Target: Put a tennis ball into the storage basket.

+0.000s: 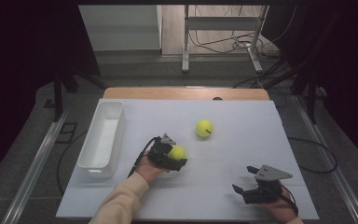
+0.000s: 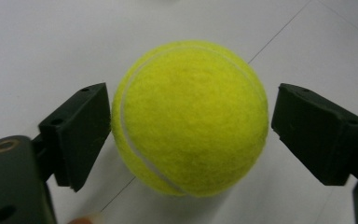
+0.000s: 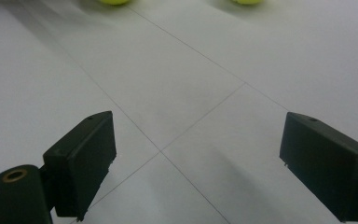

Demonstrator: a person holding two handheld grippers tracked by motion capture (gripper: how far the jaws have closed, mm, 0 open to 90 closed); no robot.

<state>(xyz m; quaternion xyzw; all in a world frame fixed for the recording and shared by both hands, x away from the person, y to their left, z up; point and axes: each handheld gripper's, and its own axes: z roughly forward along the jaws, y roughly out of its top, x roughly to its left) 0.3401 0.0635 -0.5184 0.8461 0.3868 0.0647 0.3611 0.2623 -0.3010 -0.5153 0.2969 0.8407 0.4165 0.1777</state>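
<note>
Two tennis balls lie on the white counter (image 1: pixel 242 140). The nearer ball (image 2: pixel 189 116) sits squarely between the jaws of the left gripper (image 1: pixel 171 156). The left jaw looks to be touching the felt, or just short of it, while a thin gap shows at the right jaw. So the jaws stand around the ball and are not yet clamped on it. The second ball (image 1: pixel 204 128) rests well beyond those jaws and apart from them. The white bin (image 1: pixel 101 140) stands off to the left of that gripper.

My worry is the uneven contact. If one jaw meets the ball first, it can nudge the ball sideways, and a round ball on a smooth counter will roll out of the gap. A bite above or below the widest part would likely squeeze the ball out like a pip. Lifting before both jaws press firmly could drop it, and it might bounce off the counter edge or knock the other ball away.

Farther off, the right gripper (image 1: pixel 256 184) hovers over bare counter with its jaws spread wide and nothing between them, so it is unlikely to catch a runaway ball.
</note>
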